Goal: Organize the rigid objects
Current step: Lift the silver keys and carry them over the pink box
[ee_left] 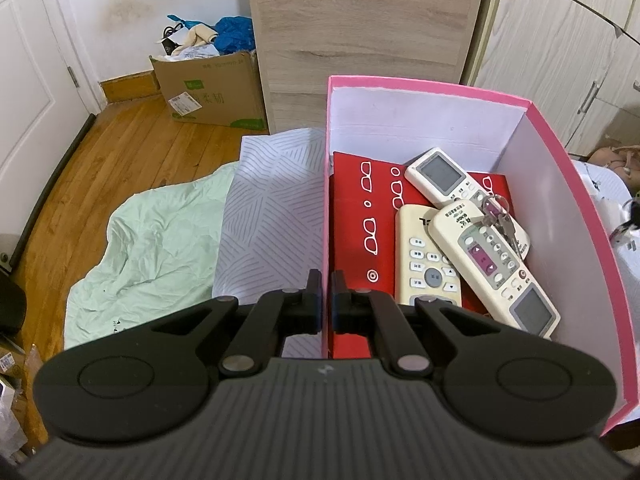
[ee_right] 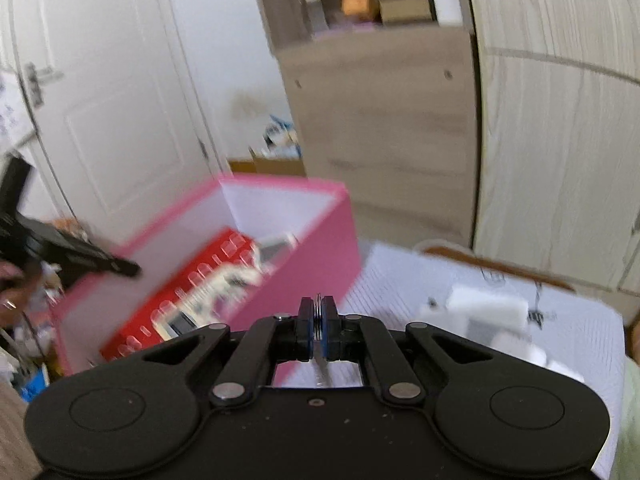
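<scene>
The pink box (ee_left: 560, 200) sits on a striped sheet (ee_left: 272, 208). The left tongs (ee_left: 326, 292) angle steeply down, pinching its near wall. Inside, three remotes (ee_left: 492, 264) and keys (ee_left: 496, 216) lie on a red box (ee_left: 356, 216). The right tongs (ee_right: 319, 312), tilted down beside the box, clamp a thin metal ring (ee_right: 319, 316). Beyond stand a cardboard box (ee_left: 212, 88), a cabinet (ee_left: 360, 40) and a green cloth (ee_left: 152, 248) on the floor.
</scene>
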A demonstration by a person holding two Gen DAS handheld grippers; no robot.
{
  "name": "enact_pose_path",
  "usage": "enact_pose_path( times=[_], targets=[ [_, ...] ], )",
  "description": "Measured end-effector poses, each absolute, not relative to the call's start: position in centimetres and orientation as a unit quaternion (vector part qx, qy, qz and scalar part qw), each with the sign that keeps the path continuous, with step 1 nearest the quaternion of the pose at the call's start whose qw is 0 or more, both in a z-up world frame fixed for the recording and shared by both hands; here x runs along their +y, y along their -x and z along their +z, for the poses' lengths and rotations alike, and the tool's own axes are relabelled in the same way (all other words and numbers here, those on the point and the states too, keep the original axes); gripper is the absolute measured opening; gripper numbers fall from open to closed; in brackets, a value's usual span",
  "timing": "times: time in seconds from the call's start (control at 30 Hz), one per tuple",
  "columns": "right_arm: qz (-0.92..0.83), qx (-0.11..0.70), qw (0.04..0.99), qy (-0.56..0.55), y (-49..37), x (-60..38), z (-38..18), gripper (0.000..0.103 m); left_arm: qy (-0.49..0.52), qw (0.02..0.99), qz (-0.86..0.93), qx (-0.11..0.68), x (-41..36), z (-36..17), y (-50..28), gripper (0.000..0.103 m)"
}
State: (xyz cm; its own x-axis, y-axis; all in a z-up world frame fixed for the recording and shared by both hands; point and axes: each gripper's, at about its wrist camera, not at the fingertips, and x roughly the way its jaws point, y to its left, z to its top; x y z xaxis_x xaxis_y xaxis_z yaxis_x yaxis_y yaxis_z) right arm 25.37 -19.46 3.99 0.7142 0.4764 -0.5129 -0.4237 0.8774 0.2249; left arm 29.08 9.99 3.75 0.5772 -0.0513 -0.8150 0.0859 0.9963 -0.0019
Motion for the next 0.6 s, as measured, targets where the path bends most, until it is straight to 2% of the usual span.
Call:
enact_pose_path(
  times=[0.37,0.6],
  targets=[
    [0.296,0.262,0.918,-0.039,-22.6,-15.3,9.1,0.005,-0.013,0.887,-0.039,0.459,10.0,3.8,-29.0,0.003],
    [0.350,0.293,0.888,-0.049,-21.9,-12.0,9.4,0.005,0.001,0.887,-0.045,0.460,10.4,4.0,-28.7,0.003]
  ],
)
